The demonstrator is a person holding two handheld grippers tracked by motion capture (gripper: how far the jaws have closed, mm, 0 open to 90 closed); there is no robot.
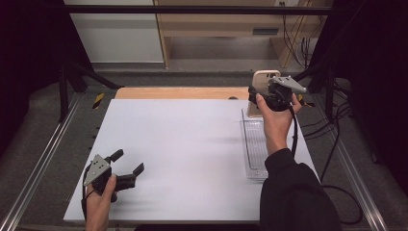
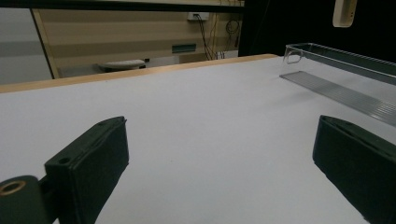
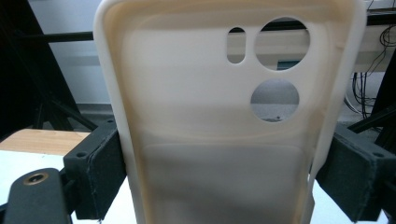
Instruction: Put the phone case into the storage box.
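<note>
- The left gripper (image 1: 129,162) is seen low at about 8 o'clock on the white table (image 1: 183,144). Its jaws are spread wide and nothing is held between them; in the left gripper view bare table lies between the jaws.
- The clear tray (image 1: 255,149) is found at about 3 o'clock on the table, and as far as can be seen nothing lies in it.
- The right gripper (image 1: 262,98) is raised at about 1 o'clock, above the far end of the tray. Its jaws are closed on the sides of a cream phone case (image 3: 224,116), which is held upright.
- Judged from this, the case is already grasped and lifted; setting it down is probably what is left.
</note>
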